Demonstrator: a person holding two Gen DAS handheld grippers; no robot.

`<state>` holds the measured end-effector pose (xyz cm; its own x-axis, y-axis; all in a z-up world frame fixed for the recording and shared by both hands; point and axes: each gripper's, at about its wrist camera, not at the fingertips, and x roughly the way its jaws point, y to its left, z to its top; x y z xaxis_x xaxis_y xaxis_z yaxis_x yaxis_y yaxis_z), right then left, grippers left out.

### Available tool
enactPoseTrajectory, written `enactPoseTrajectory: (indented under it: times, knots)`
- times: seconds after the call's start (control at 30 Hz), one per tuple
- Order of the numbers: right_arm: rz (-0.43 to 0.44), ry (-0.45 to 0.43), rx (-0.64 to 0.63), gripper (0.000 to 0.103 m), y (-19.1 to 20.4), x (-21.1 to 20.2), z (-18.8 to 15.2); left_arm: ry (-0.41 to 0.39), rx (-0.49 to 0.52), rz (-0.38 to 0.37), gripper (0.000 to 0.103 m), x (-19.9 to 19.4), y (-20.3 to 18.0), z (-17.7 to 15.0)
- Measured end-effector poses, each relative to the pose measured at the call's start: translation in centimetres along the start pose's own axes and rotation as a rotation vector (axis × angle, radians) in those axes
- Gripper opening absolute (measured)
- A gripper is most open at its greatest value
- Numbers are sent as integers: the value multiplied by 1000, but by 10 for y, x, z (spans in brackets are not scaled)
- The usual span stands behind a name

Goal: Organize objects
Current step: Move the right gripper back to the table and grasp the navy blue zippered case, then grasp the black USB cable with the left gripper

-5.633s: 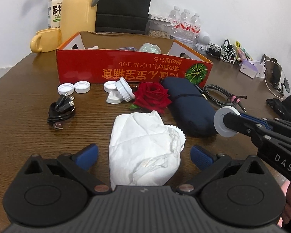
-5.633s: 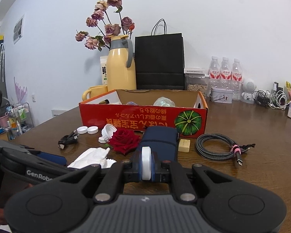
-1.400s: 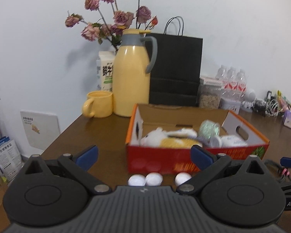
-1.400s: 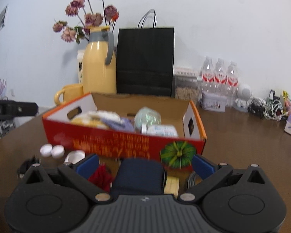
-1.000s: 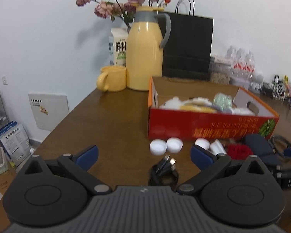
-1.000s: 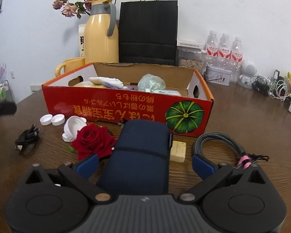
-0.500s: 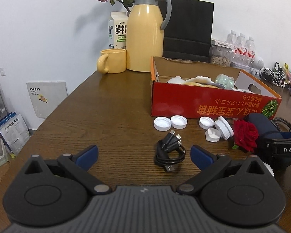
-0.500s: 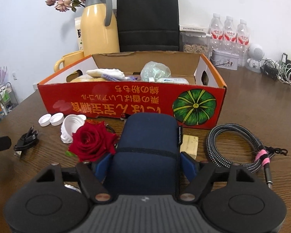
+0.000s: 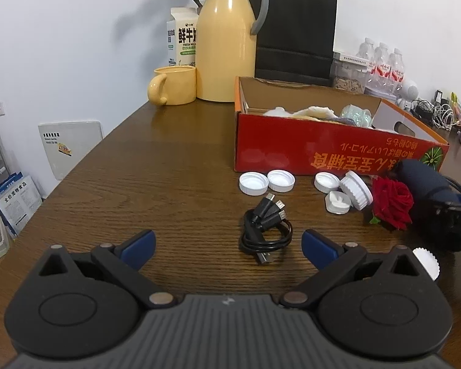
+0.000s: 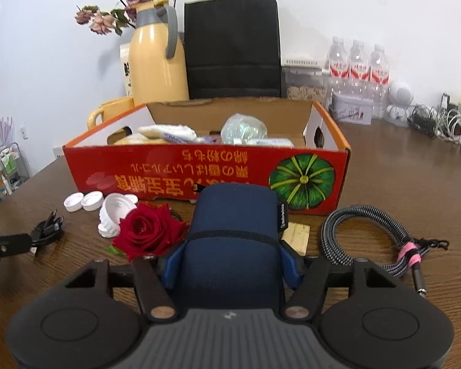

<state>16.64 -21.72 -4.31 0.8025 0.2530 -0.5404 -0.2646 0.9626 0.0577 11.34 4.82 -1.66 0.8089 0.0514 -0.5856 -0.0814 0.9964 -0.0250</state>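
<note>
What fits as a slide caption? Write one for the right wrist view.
Right claw closing on navy pouch before red box.

Even, bright indoor light is filling both views, seemingly coming from overhead, and the white wall (image 9: pixel 76 46) is showing only a gentle falloff toward the corners. The wooden table (image 9: pixel 169 166) is picking up a soft sheen near the yellow jug (image 9: pixel 227 37), whose glossy side is carrying a pale vertical highlight. Shadows are lying short and soft under the black cable (image 9: pixel 265 230) and the white caps (image 9: pixel 265 181). Both lenses are bending straight lines strongly, so the red box (image 10: pixel 206 172) is bowing and the corners are darkening to black. Focus is staying sharp mid-table, while the near gripper bodies are looking slightly soft.
</note>
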Motion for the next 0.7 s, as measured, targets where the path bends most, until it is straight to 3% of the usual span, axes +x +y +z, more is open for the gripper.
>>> enactPoseTrajectory:
  times: [0.27,0.7]
  knots:
    - [-33,-150,-23,61,3,-25,-2,6,24,-3,103,9,-9,4]
    - [-30,-177,-31,61,4,-29,-4,35,43,33,103,33,-20,13]
